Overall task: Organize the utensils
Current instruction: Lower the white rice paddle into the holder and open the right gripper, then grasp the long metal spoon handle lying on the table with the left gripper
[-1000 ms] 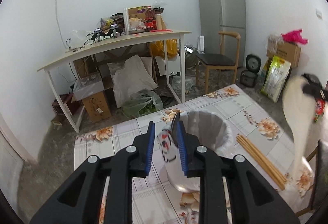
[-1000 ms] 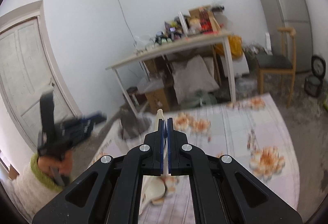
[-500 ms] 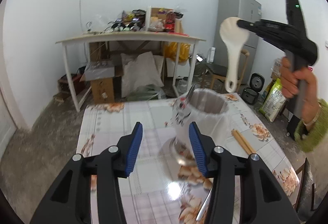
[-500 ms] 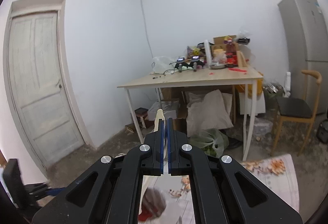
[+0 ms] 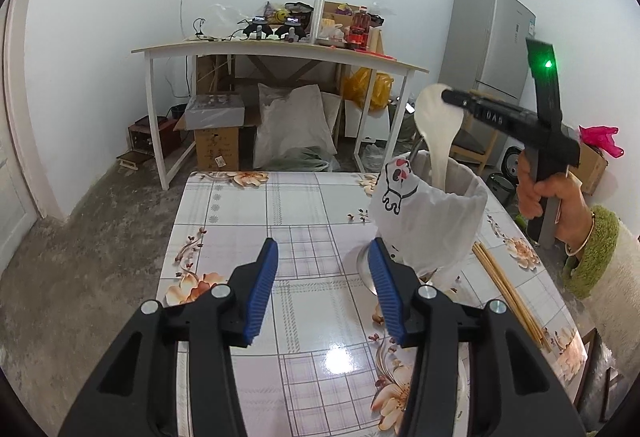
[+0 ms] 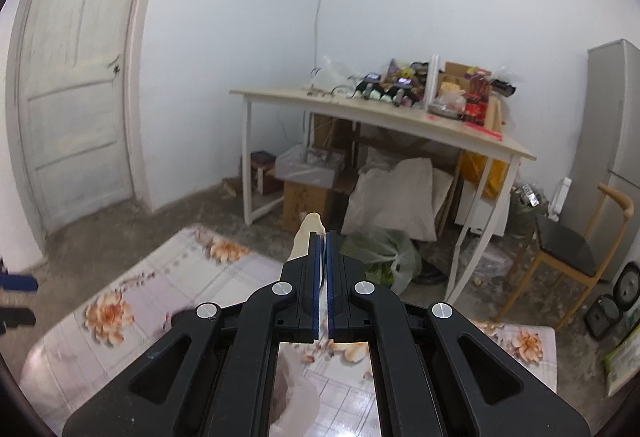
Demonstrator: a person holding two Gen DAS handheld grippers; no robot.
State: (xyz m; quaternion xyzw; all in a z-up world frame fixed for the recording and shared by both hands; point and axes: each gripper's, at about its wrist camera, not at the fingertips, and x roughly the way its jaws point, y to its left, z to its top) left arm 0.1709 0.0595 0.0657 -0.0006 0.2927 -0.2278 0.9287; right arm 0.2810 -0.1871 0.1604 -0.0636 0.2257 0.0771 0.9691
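Note:
A metal utensil holder lined with a white printed bag (image 5: 436, 221) stands on the floral table (image 5: 248, 221). My left gripper (image 5: 323, 253) is open just left of the holder's foot, with nothing between its blue pads. My right gripper (image 5: 450, 97) is shut on the bowl end of a white rice spoon (image 5: 438, 125), whose handle points down into the holder's mouth. In the right wrist view my right gripper (image 6: 323, 235) shows shut jaws with the spoon's edge (image 6: 308, 237) poking out above them and the bag (image 6: 296, 397) below. Wooden chopsticks (image 5: 504, 277) lie right of the holder.
A person's hand with a green cuff (image 5: 592, 237) holds the right gripper at the table's right side. Beyond the table stand a cluttered desk (image 5: 280, 53) with boxes and sacks under it, a fridge (image 5: 488, 45), a chair (image 6: 568, 253) and a door (image 6: 76, 77).
My left gripper let go of the bag's rim, opened and drew back to the left. My right gripper swung the spoon over the holder and lowered its handle into the mouth.

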